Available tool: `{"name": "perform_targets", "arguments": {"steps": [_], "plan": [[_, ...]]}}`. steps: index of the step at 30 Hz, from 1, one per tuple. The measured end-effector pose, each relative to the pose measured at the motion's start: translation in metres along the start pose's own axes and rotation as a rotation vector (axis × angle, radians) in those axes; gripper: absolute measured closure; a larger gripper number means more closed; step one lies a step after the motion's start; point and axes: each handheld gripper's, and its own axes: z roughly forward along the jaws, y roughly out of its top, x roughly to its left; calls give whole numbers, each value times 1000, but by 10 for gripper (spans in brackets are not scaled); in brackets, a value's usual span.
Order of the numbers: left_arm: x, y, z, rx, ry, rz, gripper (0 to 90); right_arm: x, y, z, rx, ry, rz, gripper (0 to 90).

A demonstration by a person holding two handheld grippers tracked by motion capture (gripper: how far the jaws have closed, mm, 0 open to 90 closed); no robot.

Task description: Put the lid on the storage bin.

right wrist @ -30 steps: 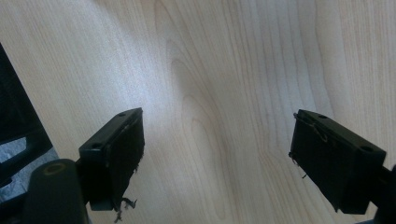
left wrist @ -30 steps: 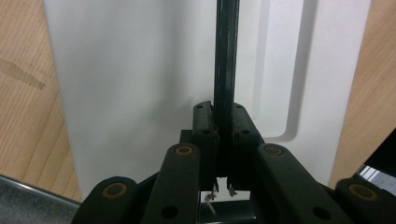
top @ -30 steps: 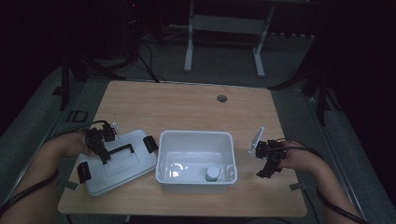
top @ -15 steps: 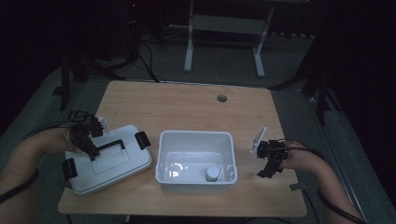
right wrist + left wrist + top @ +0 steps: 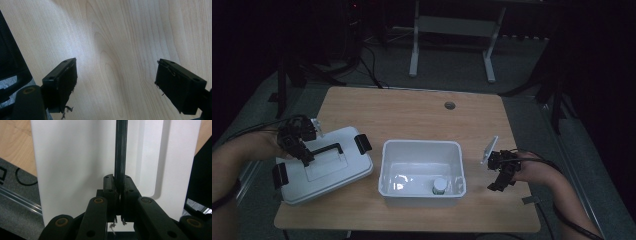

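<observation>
My left gripper (image 5: 303, 152) is shut on the black handle (image 5: 325, 149) of a white box lid (image 5: 332, 172), which tilts over the table's left front. In the left gripper view, the jaws of the left gripper (image 5: 120, 185) clamp the thin handle bar (image 5: 121, 152) against the white lid (image 5: 75, 165). An open white bin (image 5: 422, 148) stands mid-table with a small capped jar (image 5: 440, 186) inside. At the right of the bin, my right gripper (image 5: 500, 172) hovers open. In its own view, the right gripper (image 5: 116, 80) has only bare wood between its jaws.
The wooden table (image 5: 412, 112) has a round cable hole (image 5: 450, 105) near its far edge. Black latches (image 5: 362, 143) sit on the lid's ends. A metal stand (image 5: 452, 30) is on the floor beyond the table, and the surroundings are dark.
My left gripper has lifted the lid by its handle and carried it left, away from the bin. The right gripper has stayed where it was.
</observation>
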Motion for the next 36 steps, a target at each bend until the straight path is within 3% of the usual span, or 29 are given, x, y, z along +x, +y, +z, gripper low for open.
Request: {"name": "perform_targets", "arguments": {"steps": [13,23,29,30,36], "plan": [[-10,6,-30,-8,22,19,839,2,1,1,0,9,-6,171],[-16,15,-52,-57,32,42,840,1,0,2,4,9,-3,171],[-25,30,-64,-71,47,77,839,2,1,2,1,8,-7,171],[-29,39,-67,-82,47,99,839,2,1,1,-1,7,-8,171],[-37,61,-69,-92,52,140,839,1,0,2,7,7,-5,171]]}}
